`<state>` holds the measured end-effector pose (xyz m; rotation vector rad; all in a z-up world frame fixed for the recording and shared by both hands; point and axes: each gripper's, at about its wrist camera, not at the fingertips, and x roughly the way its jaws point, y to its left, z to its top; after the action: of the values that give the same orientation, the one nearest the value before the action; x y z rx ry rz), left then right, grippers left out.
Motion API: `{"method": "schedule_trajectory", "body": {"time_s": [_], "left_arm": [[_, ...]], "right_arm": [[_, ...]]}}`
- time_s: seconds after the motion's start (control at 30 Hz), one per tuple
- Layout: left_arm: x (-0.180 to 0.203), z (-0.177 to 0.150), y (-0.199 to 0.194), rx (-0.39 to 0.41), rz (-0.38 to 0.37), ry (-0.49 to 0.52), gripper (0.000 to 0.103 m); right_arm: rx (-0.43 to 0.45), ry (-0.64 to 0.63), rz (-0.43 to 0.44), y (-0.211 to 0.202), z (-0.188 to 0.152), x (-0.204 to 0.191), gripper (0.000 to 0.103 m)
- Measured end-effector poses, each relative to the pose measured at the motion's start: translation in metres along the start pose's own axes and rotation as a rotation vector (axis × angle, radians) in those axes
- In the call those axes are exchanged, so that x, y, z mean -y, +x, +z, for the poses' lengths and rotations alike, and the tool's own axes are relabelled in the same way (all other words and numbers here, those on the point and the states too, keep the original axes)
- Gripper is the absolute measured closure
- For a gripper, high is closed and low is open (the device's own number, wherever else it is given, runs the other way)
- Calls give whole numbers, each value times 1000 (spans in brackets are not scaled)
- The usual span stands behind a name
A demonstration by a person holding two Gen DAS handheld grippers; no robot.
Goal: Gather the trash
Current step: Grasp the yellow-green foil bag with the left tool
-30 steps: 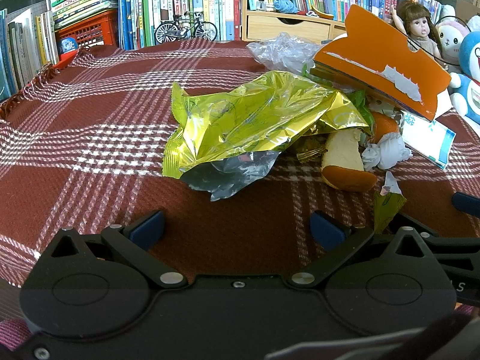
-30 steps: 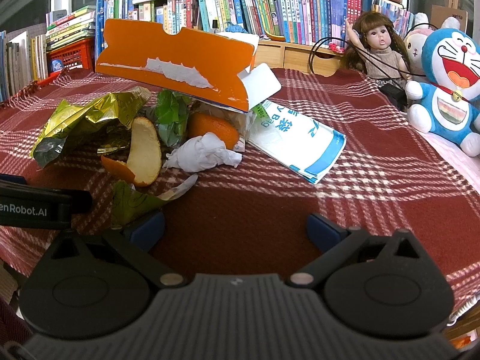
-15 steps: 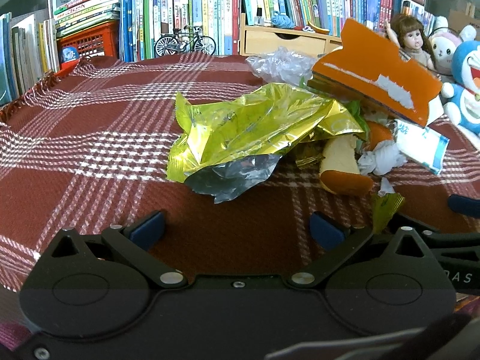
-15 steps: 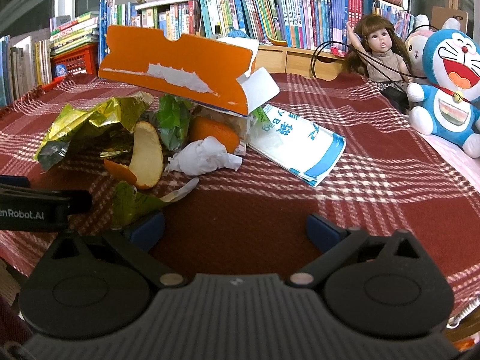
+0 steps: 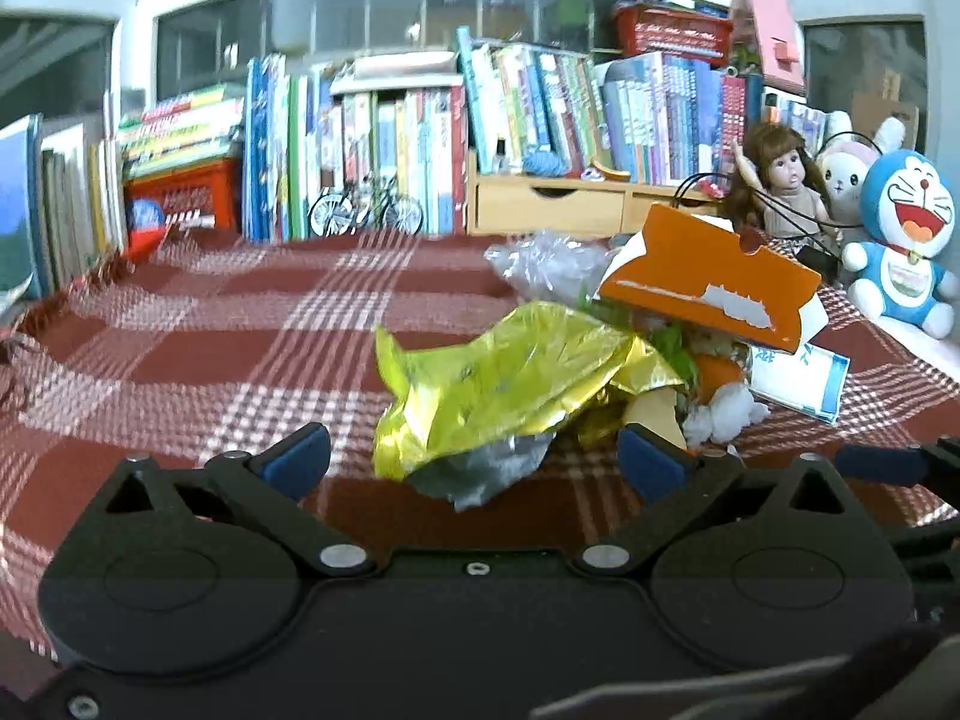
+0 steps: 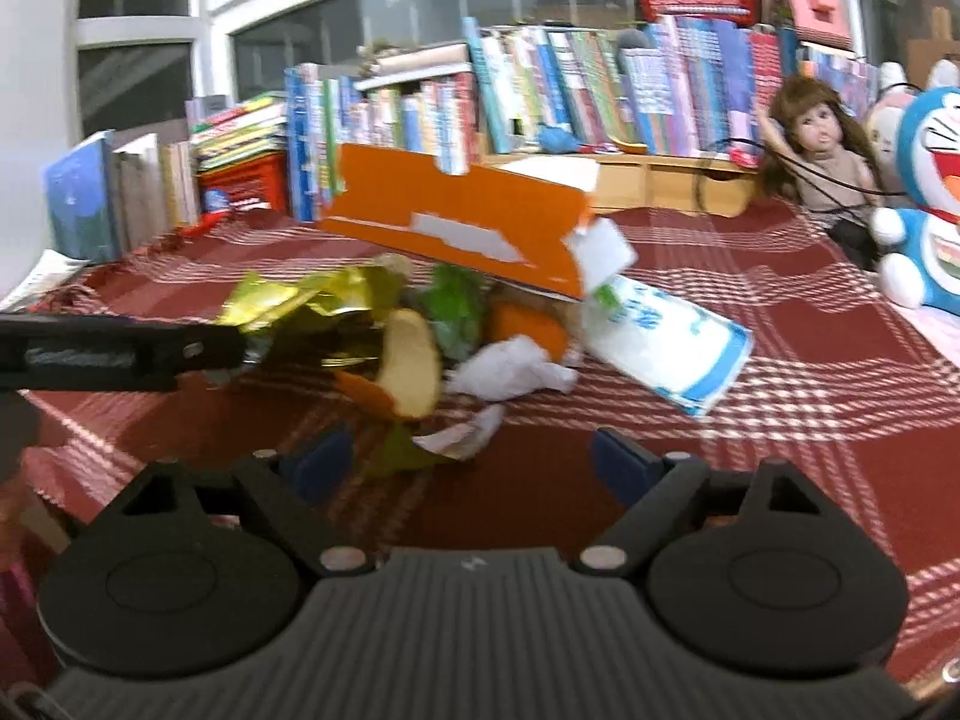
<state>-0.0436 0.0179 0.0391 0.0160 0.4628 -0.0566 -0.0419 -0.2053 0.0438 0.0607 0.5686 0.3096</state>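
Observation:
A heap of trash lies on the red plaid tablecloth [image 5: 228, 324]. A crumpled gold foil bag [image 5: 504, 384] sits in front, its grey lining hanging between the fingers of my left gripper [image 5: 474, 459], which is open. Behind it are a torn orange carton [image 5: 708, 282], a clear plastic bag [image 5: 546, 258] and a white-and-blue packet [image 5: 798, 378]. In the right wrist view, orange peel [image 6: 411, 360], a white tissue wad [image 6: 510, 369] and a small green wrapper [image 6: 414, 450] lie just ahead of my open right gripper [image 6: 468, 465]. The left gripper's arm [image 6: 114, 354] crosses that view's left side.
Rows of books [image 5: 384, 138], a red basket [image 5: 180, 198], a toy bicycle [image 5: 366, 213] and wooden drawers [image 5: 552, 207] line the back. A doll [image 5: 780, 180] and blue plush toy [image 5: 906, 240] stand at the right. The tablecloth's front edge is close below both grippers.
Both grippers have tilted up and dropped lower toward the table, so the shelves and windows now show. The trash heap has not moved. Both pairs of fingers stay apart.

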Motion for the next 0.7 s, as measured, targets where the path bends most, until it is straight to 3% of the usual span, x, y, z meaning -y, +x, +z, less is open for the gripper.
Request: {"method": "schedule_trajectory", "body": {"time_s": [0.17, 0.27, 0.37, 0.43, 0.5, 0.57, 0.7], "left_arm": [[8, 2, 23, 10, -6, 69, 1], [11, 2, 35, 2, -25, 82, 6], [10, 1, 46, -24, -43, 70, 27], [8, 0, 52, -39, -54, 51, 57], [5, -1, 56, -70, -63, 21, 71], [3, -2, 55, -67, -59, -1, 77], [-1, 0, 46, -48, -39, -3, 86]], "right_arm": [[-22, -7, 2, 15, 0, -9, 23], [-36, 5, -5, 24, -2, -9, 33], [-39, 10, -9, 28, -3, -10, 48], [-47, 13, -10, 31, -3, -10, 58], [-49, 20, -11, 32, -3, -10, 60], [-42, 32, -8, 31, -3, -9, 66], [-23, 49, -23, 25, 0, -8, 92]]}}
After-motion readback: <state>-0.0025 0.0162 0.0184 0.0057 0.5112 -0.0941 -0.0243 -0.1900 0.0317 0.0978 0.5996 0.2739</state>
